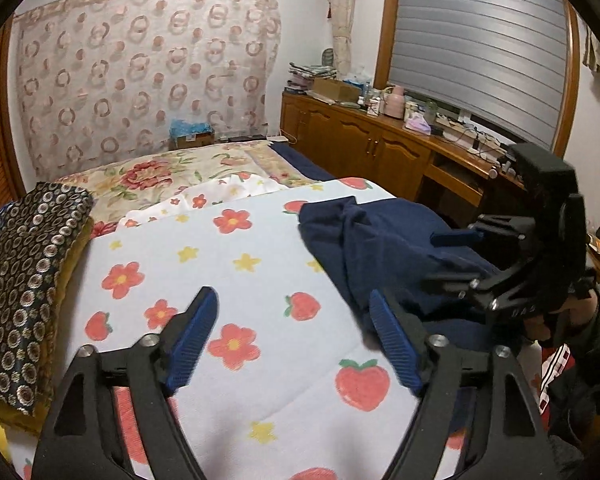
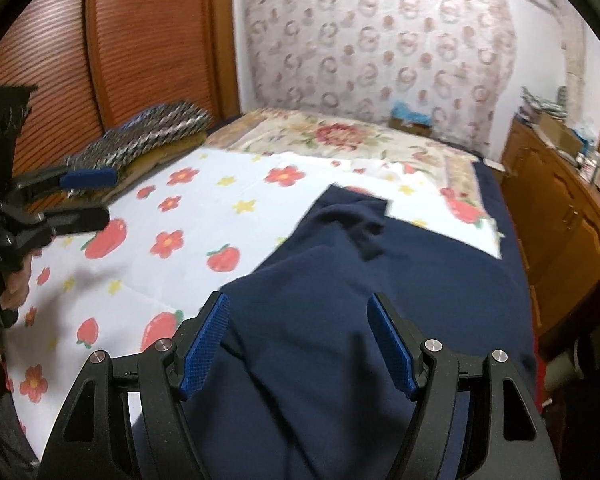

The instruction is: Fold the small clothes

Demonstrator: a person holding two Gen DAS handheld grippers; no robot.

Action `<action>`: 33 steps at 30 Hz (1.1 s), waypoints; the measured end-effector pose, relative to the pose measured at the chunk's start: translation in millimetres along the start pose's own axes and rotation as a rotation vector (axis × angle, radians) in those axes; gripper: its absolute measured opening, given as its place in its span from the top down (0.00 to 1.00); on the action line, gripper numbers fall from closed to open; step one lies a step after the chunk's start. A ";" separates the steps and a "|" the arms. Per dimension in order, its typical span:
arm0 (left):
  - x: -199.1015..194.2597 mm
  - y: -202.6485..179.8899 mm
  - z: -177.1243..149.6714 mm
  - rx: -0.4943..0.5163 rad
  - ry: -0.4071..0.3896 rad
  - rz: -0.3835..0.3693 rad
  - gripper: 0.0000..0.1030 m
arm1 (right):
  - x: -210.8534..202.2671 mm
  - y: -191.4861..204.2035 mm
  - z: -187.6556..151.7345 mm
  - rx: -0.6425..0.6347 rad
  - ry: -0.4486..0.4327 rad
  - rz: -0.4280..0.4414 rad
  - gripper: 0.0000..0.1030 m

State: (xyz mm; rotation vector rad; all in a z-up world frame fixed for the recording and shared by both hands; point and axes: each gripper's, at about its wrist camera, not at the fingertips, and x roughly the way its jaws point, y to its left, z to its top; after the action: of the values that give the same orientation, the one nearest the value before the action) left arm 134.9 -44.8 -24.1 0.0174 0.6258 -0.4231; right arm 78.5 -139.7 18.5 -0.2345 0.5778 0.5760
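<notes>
The left gripper (image 1: 292, 340) is held with its jaws spread wide and nothing between them, above a strawberry-printed sheet (image 1: 236, 264). A crumpled navy garment (image 1: 380, 240) lies just beside its right jaw. The right gripper (image 2: 298, 346) is likewise spread, unclenched, with the garment lying under and ahead of its jaws. A folded patterned blanket (image 1: 24, 280) is seen well off to the left.

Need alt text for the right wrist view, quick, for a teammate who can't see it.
A crumpled navy garment lies on a strawberry-and-flower sheet, under the right hand-held gripper, whose blue pads stand open and empty above it. The left hand-held gripper shows at the left edge, also open.
</notes>
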 end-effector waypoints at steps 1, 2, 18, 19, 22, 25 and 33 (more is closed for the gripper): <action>-1.8 2.8 -0.9 -0.005 -0.005 0.002 0.14 | 3.7 0.3 1.8 -0.014 0.015 0.009 0.29; -3.5 5.2 -1.7 -0.007 -0.007 0.004 0.12 | 5.1 3.8 2.0 -0.028 0.031 0.017 0.29; -7.8 12.7 -3.7 -0.005 -0.010 0.003 0.09 | 12.4 -10.7 1.2 -0.166 0.174 -0.018 0.92; -6.2 10.5 -3.4 -0.003 -0.008 0.002 0.09 | 5.5 -15.5 1.1 -0.167 0.158 -0.026 0.92; -2.1 7.2 -0.6 0.003 -0.002 -0.001 0.09 | -17.6 -27.8 6.6 -0.153 0.095 -0.040 0.93; 5.5 3.6 4.5 0.010 0.004 -0.005 0.09 | -48.0 -55.2 10.3 -0.112 0.027 -0.063 0.93; 35.2 -5.4 21.4 0.029 0.031 -0.004 0.09 | -78.5 -143.3 -0.1 0.027 -0.028 -0.147 0.94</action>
State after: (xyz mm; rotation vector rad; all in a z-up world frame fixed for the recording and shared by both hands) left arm 170.5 -66.1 -26.2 0.0501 0.6503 -0.4359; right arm 106.6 -291.9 70.7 -0.2409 0.5365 0.4280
